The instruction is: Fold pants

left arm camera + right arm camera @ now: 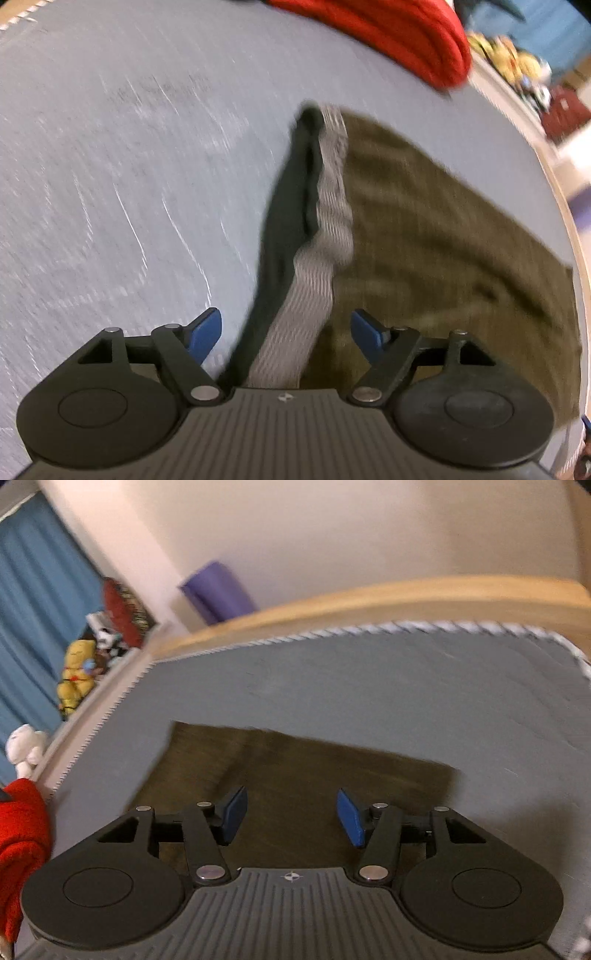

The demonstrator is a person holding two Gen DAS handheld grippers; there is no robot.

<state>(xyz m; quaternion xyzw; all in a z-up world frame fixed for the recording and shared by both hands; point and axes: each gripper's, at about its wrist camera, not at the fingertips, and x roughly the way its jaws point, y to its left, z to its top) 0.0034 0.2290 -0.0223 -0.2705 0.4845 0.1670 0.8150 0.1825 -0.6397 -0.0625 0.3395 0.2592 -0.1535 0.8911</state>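
Note:
Olive-brown pants (436, 236) lie flat on the grey-blue mat (129, 166), their grey ribbed waistband (332, 206) and dark inner lining running up the middle of the left wrist view. My left gripper (286, 332) hangs open above the waistband, its blue pads (207, 332) wide apart with nothing pressed between them. In the right wrist view the same pants (295, 768) form a flat dark rectangle on the mat (369, 686). Over them my right gripper (291, 816) stands open, and its blue pads (349, 818) touch no cloth.
A red folded garment (399, 33) lies on the mat's far side, also seen as red cloth (22, 830) at the left edge. A wooden rim (369, 598) borders the mat. Stuffed toys (77, 672), a purple object (218, 590) and a blue curtain (33, 609) stand beyond.

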